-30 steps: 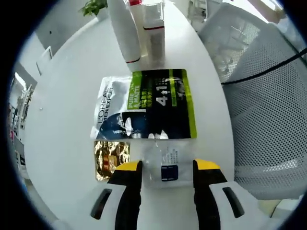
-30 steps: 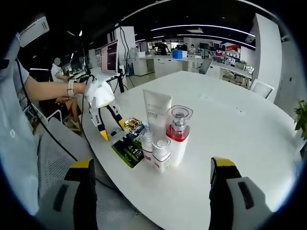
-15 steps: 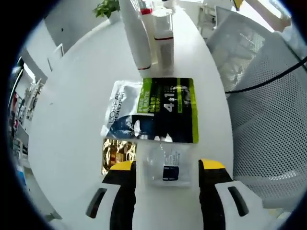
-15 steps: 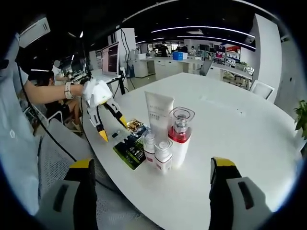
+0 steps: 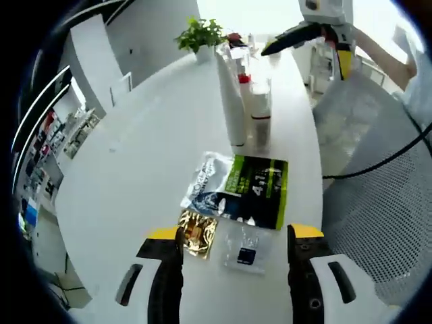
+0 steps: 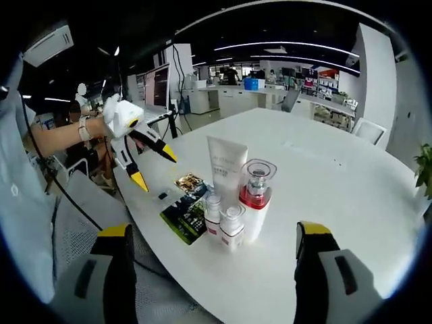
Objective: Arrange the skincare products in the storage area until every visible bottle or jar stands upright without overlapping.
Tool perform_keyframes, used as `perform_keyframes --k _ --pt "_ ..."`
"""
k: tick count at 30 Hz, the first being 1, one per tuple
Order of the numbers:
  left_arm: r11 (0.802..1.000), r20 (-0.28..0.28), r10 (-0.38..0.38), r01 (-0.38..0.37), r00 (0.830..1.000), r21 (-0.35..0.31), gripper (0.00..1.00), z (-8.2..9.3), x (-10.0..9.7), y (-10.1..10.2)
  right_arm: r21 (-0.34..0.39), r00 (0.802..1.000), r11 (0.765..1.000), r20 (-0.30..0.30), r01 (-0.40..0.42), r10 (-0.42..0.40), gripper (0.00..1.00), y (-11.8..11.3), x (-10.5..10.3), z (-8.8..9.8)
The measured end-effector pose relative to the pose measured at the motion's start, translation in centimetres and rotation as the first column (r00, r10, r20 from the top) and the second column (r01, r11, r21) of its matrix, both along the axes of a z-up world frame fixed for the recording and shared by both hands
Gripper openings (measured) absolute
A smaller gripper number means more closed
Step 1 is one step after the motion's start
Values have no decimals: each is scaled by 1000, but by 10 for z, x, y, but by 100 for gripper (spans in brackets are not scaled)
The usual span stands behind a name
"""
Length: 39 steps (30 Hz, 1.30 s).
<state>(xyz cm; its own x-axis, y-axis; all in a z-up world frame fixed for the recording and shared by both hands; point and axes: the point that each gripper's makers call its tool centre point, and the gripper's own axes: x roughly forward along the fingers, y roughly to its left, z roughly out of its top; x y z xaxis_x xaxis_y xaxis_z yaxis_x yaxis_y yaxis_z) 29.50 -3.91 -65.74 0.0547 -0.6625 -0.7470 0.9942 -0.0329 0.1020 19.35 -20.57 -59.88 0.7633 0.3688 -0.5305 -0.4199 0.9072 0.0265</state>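
- the left gripper (image 5: 233, 236) hung above the near edge of the white round table (image 5: 135, 169), its yellow-tipped jaws spread wide with nothing between them; from the right gripper view it (image 6: 152, 167) showed up lifted clear of the tabletop, held by a person's hand.
- the right gripper (image 6: 212, 233) stood low at the table edge, jaws parted wide and holding nothing; in the left gripper view it (image 5: 317, 44) appeared at the far side, beyond the bottles.
- the upright products stood in a tight cluster: a tall white tube (image 6: 226, 165), a clear pump bottle with a red collar (image 6: 255, 196) just beside it, and two small white bottles (image 6: 223, 219) in front of them.
- in the left gripper view the white tube (image 5: 231, 104) and the pump bottle (image 5: 260, 115) stood side by side, past the sachets.
- flat on the table lay a black-and-green sachet (image 5: 256, 192) overlapping a silver and dark blue sachet (image 5: 206, 189).
- nearer the left jaws lay a gold foil sachet (image 5: 196, 233) and a small clear sachet (image 5: 246, 246), just beside each other.
- a potted plant (image 5: 201, 37) stood at the far end of the table.
- a white mesh chair (image 5: 371, 202) sat at the table's edge.
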Motion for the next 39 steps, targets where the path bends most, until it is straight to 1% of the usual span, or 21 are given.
perform_keyframes --k 3,5,8,10,13,14,16,17,19,23,26,27,28,30,31,33,36,38,39 --pt "998 17 31 -30 999 -58 64 15 -1 -1 3 1000 1000 12 2 -2 100 1 1 2" --pt "994 7 58 -57 998 -94 66 24 -4 -1 4 1000 1000 15 2 -2 100 3 0 3" --pt "981 21 110 -105 994 -162 69 38 -2 -1 2 1000 1000 19 4 -4 100 3 1 3" --pt "969 15 145 -139 989 -207 71 45 -2 0 6 1000 1000 25 5 -5 100 5 1 4" --pt "941 -35 185 -188 982 -281 77 54 -7 2 6 1000 1000 30 8 -9 100 5 2 6" --pt "939 -39 188 -191 981 -286 79 54 -8 2 3 999 1000 30 9 -9 100 5 1 6" --pt "925 -65 211 -221 975 -308 83 57 -9 6 1 999 1000 36 12 -12 100 4 1 8" --pt "914 -71 232 -242 970 -326 84 59 -8 9 2 999 1000 39 14 -14 100 4 2 8" --pt "904 -74 246 -257 966 -343 85 62 -8 12 5 999 1000 43 19 -19 100 4 2 9" --pt "889 -79 279 -288 957 -355 93 64 -8 18 8 999 1000 39 16 -16 100 5 2 8" --pt "881 -83 283 -293 956 -371 94 67 -10 20 6 999 1000 34 13 -13 100 6 2 7" --pt "870 -92 296 -308 951 -384 95 70 -9 20 6 999 1000 31 11 -12 100 6 2 6" --pt "864 -97 305 -318 947 -391 96 71 -9 20 5 999 1000 31 12 -12 100 6 2 6" --pt "864 -95 306 -318 947 -391 97 71 -10 21 7 999 1000 30 12 -12 100 6 2 5" --pt "859 -93 323 -333 942 -389 97 72 -9 23 7 999 1000 30 13 -13 100 6 2 5" --pt "858 -91 326 -335 941 -390 97 72 -10 24 6 999 1000 30 14 -14 100 6 2 5" --pt "840 -110 354 -367 929 -399 97 74 -12 26 4 999 1000 30 15 -15 100 6 3 6" --pt "821 -110 386 -395 916 -412 97 75 -9 29 3 1000 1000 27 15 -15 100 5 4 5" --pt "820 -110 388 -397 915 -412 97 74 -9 30 2 999 1000 28 16 -16 100 5 4 6"
